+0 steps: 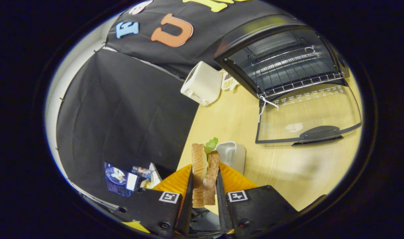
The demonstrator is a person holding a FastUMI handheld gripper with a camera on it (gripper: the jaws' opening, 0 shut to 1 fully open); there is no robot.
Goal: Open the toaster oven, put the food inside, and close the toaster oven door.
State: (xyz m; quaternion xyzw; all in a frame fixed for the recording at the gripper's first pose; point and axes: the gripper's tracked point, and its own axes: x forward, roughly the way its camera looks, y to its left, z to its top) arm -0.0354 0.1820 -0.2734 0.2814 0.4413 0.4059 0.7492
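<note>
Gripper view: claw (204,189) clamps sandwich (205,172); open oven (281,63) beyond, door (308,116) down. Risk: loose lettuce (211,144) slipping out during insertion.

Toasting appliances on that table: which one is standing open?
The black toaster oven, its glass door folded down flat. The white pop-up toaster beside it has no door. The tongs grip a sandwich.
</note>
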